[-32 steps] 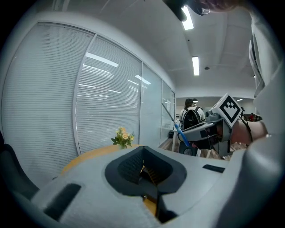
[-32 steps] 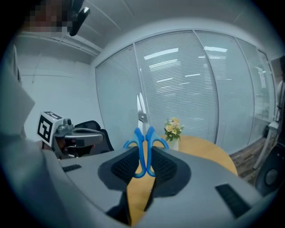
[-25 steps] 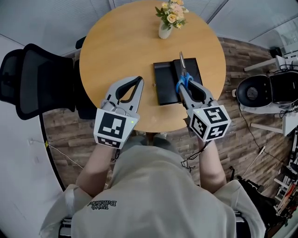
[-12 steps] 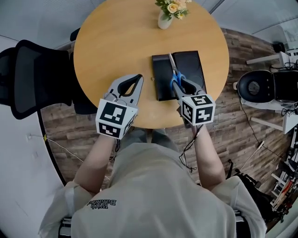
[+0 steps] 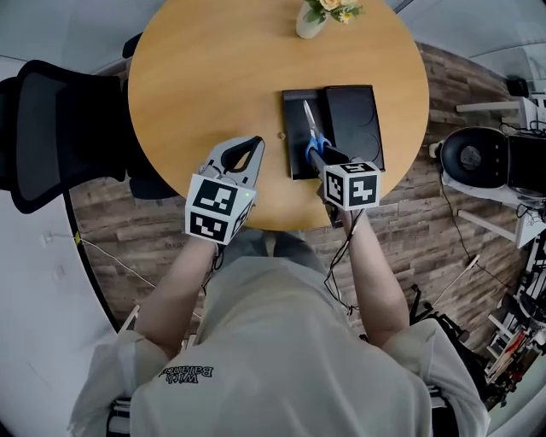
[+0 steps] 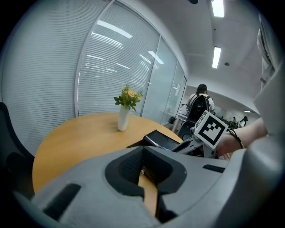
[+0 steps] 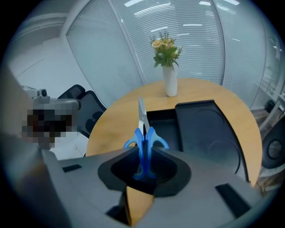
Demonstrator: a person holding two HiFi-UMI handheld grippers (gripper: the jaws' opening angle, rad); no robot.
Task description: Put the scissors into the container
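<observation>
The left tongs (image 5: pixel 252 143) hang pressed together and empty over the table (image 5: pixel 205 77), clear of the work. The right tongs (image 5: pixel 317 156) pinch the scissors (image 5: pixel 309 128) by the blue handles, blades pointing away over the narrow left compartment of the container (image 5: pixel 363 107) (whether the tip touches its floor is hard to tell). Best to lower them flat, in line with that trough, then let go. The container sits just beside the table's near edge; the vase (image 5: pixel 310 22) stands well apart.
</observation>
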